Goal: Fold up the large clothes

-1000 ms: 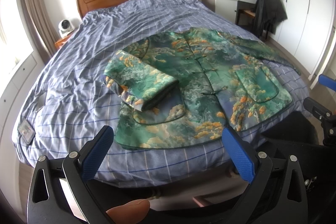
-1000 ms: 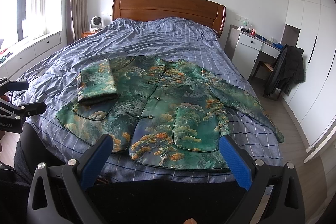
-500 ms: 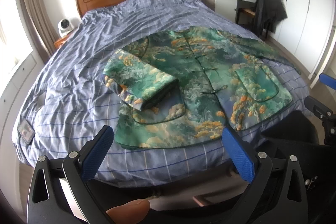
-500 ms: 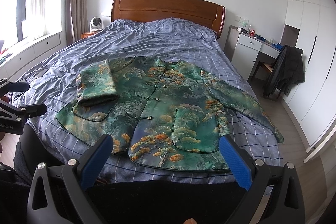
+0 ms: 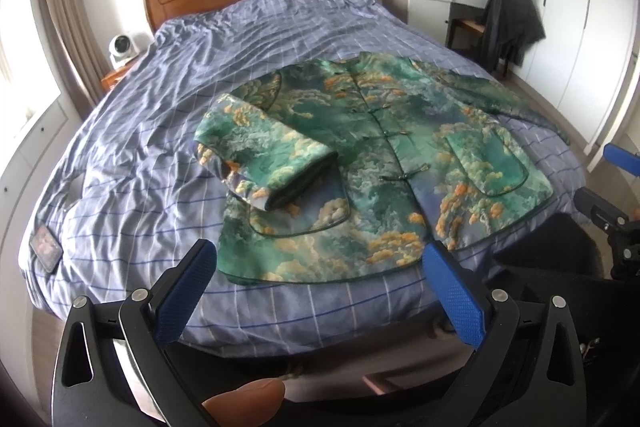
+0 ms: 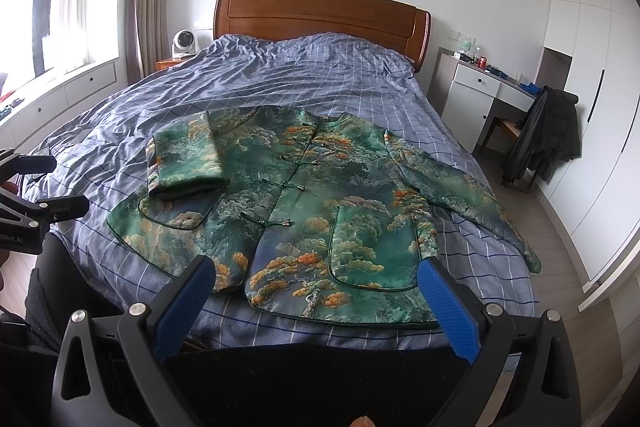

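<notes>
A green jacket point(image 5: 384, 163) with orange cloud print lies flat, front up, near the foot of the bed; it also shows in the right wrist view point(image 6: 304, 195). Its left sleeve point(image 5: 264, 159) is folded in over the body point(image 6: 184, 155). Its right sleeve point(image 6: 464, 195) lies stretched out toward the bed's right edge. My left gripper point(image 5: 320, 279) is open and empty, held back from the jacket's hem. My right gripper point(image 6: 316, 299) is open and empty, just short of the hem on the right half.
The bed has a blue checked cover point(image 6: 312, 75) and a wooden headboard point(image 6: 320, 15). A phone point(image 5: 46, 247) lies at the bed's left corner. A white desk point(image 6: 480, 95) and a chair with a dark coat point(image 6: 548, 135) stand at the right. A small fan point(image 6: 184, 43) sits on the nightstand.
Both views have shifted very slightly; the jacket and both open grippers stand as before.
</notes>
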Available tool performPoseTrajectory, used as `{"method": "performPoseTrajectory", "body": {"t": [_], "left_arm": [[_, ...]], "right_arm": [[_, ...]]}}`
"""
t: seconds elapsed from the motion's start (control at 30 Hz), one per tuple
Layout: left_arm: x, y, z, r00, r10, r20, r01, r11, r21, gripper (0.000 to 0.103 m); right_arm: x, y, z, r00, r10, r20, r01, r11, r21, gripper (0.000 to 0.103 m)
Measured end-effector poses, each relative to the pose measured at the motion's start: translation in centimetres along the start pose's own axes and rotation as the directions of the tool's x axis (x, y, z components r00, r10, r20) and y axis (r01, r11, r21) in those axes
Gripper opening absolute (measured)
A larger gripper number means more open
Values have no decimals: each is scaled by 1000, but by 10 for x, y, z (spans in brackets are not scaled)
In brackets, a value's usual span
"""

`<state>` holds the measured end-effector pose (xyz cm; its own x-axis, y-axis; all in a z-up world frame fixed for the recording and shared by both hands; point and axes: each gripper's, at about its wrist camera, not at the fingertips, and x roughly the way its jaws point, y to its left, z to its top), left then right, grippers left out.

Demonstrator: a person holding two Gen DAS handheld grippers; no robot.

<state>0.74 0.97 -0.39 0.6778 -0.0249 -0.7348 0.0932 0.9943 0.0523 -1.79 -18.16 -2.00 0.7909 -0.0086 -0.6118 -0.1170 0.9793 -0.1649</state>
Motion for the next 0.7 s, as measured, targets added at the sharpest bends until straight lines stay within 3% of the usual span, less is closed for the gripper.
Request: {"method": "performPoseTrajectory", "body": {"t": [0.7], "left_arm": [[0, -3, -1, 1000, 3, -6, -3, 1000, 7, 103]], "right_arm": [[1, 1, -3, 1000, 9, -4, -9, 1000, 4, 103]]}}
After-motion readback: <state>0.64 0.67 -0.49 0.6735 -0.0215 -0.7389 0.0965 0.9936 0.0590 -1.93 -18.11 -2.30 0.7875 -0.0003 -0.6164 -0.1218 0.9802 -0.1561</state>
